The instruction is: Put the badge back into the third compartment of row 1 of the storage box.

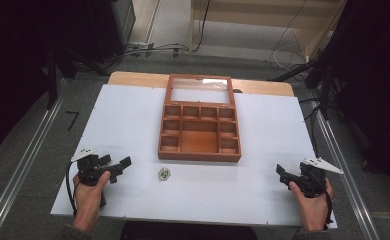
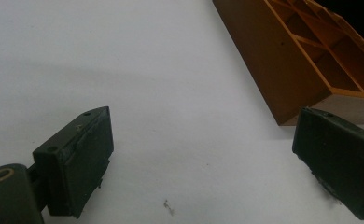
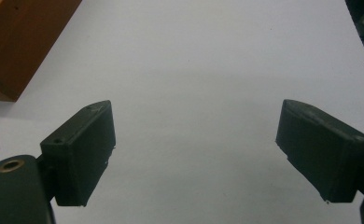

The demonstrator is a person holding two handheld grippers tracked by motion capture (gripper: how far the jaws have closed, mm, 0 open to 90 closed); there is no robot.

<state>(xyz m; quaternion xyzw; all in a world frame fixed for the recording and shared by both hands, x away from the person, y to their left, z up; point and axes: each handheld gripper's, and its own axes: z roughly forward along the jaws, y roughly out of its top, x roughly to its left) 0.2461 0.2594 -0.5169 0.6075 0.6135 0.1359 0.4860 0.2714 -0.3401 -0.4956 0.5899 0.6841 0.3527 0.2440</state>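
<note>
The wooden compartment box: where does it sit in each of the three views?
High view: wooden compartment box at table centre, lid open toward the far edge.
Left gripper view: upper right, its side wall and compartments beyond the open tongs.
Right gripper view: one corner at upper left.
Shared landmark: the white table, on which the box stands.

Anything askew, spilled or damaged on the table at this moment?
Nothing stands out. The wooden box sits square on the white table, lid open, its compartments looking bare. A small green-and-white item lies alone in front of it. The left gripper and right gripper are open and hold nothing.
</note>
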